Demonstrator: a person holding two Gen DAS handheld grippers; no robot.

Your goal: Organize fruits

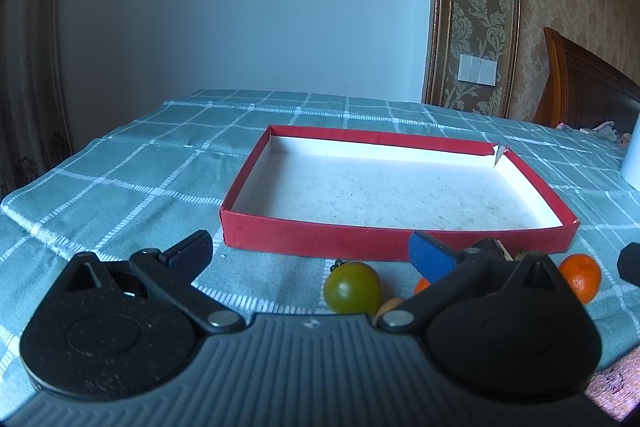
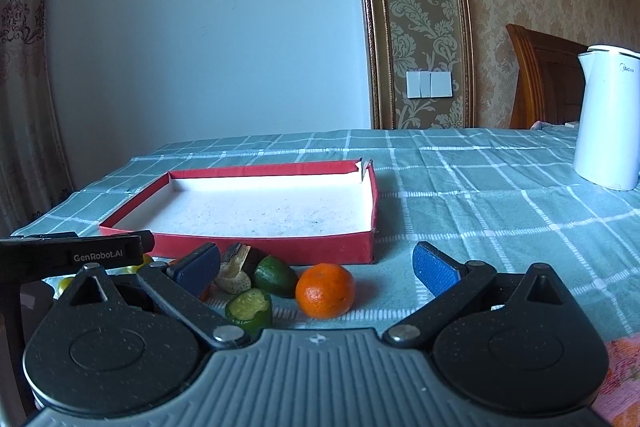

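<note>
In front of the red box (image 2: 256, 247), from left to right, lie a green tomato (image 1: 352, 287), a cut brown piece (image 2: 236, 273), two green pieces (image 2: 276, 275) and a mandarin (image 2: 325, 291). The round fruits look light, firm and apt to roll; best pinched across the middle. The left gripper (image 1: 312, 253) and the right gripper (image 2: 316, 263) both gape wide, holding nothing. A teal checked tablecloth (image 2: 500, 195) lies under the box; a white kettle (image 2: 608, 119) stands to its right.
</note>
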